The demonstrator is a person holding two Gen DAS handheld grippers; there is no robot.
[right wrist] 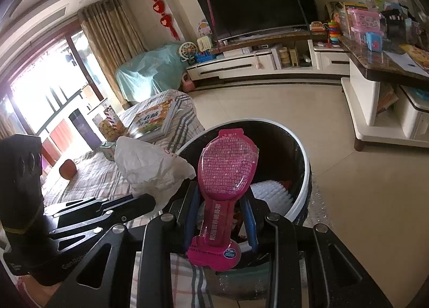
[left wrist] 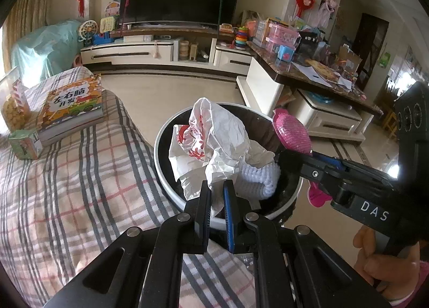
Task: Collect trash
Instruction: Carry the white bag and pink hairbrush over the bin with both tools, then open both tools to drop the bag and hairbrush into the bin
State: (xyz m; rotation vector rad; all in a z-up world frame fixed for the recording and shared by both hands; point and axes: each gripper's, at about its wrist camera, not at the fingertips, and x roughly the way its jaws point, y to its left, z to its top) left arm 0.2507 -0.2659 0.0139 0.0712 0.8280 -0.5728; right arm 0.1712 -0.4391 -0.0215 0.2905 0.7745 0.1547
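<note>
My left gripper [left wrist: 217, 187] is shut on a crumpled white plastic bag with red print [left wrist: 214, 141] and holds it over the round black trash bin with a white rim [left wrist: 161, 163]. My right gripper [right wrist: 218, 200] is shut on a flat pink spoon-shaped package [right wrist: 228, 173], held over the same bin [right wrist: 303, 152]. The pink package [left wrist: 292, 131] and right gripper [left wrist: 300, 160] also show in the left wrist view. The white bag [right wrist: 150, 168] shows in the right wrist view. A white knitted item [left wrist: 260, 179] lies inside the bin.
A sofa with a plaid cover [left wrist: 67, 187] is left of the bin, carrying a colourful book [left wrist: 72, 106], a small green box [left wrist: 25, 144] and a snack bag [left wrist: 13, 109]. A TV cabinet [left wrist: 128, 54] stands at the back; a cluttered table [left wrist: 308, 72] at right.
</note>
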